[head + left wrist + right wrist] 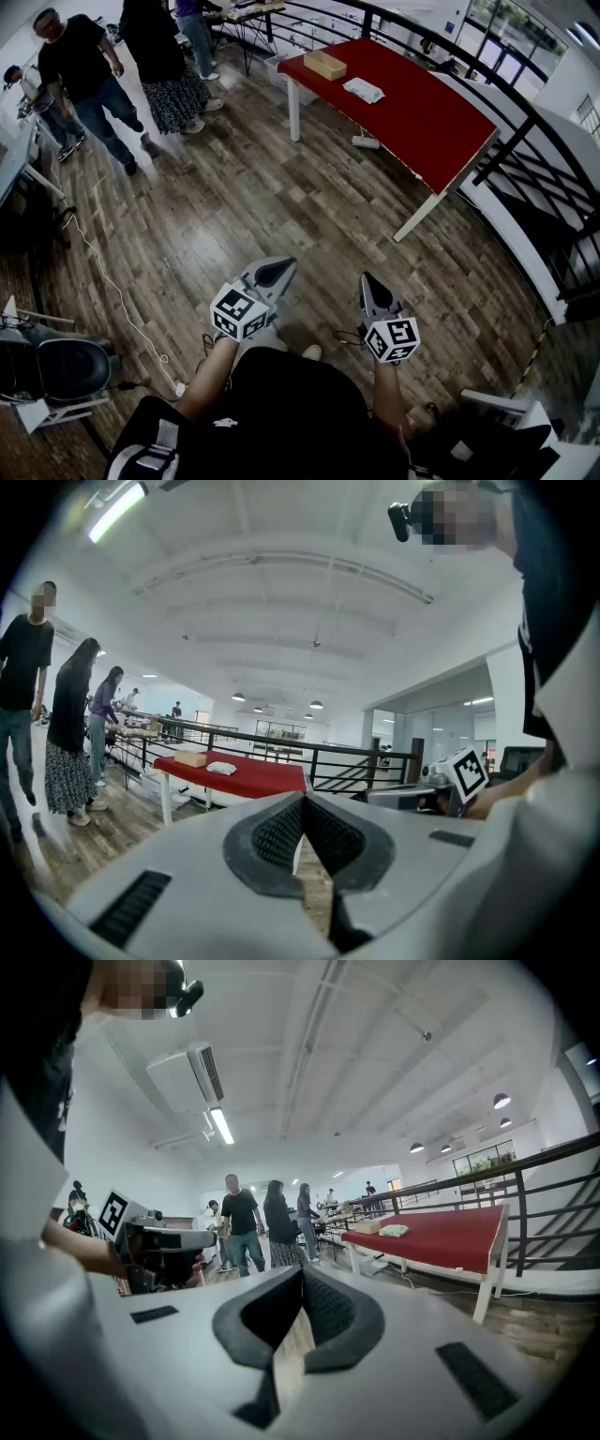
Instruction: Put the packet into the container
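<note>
The left gripper (277, 272) and right gripper (368, 281) hang near, jaws closed and empty. Far off, the packet (363, 90) and cardboard container (324, 64) lie apart on the red table (427, 127).

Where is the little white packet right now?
In the head view, the packet lies on the red table at the upper right, just to the right of the cardboard box.

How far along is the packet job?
Nothing done yet: the white packet lies on the red table, apart from the tan cardboard box. In hand: nothing; the left gripper and right gripper are shut, empty, away from the table. Remaining: approach, grasp, drop in.
</note>
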A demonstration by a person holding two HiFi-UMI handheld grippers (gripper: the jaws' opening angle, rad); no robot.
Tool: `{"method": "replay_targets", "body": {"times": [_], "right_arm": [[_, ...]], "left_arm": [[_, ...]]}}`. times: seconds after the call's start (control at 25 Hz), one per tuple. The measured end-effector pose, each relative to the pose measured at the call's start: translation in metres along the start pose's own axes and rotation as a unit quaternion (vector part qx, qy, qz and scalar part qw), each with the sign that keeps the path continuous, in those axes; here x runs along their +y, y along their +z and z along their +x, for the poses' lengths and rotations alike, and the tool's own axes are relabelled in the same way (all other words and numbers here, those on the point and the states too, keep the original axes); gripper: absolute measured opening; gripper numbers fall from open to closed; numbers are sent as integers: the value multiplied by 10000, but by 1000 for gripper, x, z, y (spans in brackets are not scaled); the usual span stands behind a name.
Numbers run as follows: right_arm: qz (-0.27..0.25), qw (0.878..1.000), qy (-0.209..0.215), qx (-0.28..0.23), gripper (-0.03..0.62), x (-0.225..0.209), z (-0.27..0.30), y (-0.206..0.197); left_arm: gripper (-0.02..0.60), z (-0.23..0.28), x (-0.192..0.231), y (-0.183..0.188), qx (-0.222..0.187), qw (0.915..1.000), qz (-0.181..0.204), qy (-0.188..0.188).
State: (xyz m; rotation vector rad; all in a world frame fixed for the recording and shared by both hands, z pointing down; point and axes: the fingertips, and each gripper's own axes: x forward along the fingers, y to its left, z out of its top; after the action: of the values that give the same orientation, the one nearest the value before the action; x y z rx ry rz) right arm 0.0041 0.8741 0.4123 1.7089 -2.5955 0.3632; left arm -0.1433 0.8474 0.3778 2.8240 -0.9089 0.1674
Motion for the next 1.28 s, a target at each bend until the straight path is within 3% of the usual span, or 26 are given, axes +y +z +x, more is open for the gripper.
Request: {"method": "replay_targets", "body": {"times": [0.4, 0.92, 1.28], "right_arm": [[-42, 9998, 185, 18, 20, -28, 77, 9], [-86, 10000, -25, -44, 20, -84, 286, 76], [-46, 9998, -158, 73, 20, -124, 389, 88]], "left_arm": [[3, 46, 69, 6, 5, 9999, -92, 113], [3, 151, 261, 65, -119, 9997, -171, -132], [3, 211, 358, 70, -47, 9989, -386, -252]]}}
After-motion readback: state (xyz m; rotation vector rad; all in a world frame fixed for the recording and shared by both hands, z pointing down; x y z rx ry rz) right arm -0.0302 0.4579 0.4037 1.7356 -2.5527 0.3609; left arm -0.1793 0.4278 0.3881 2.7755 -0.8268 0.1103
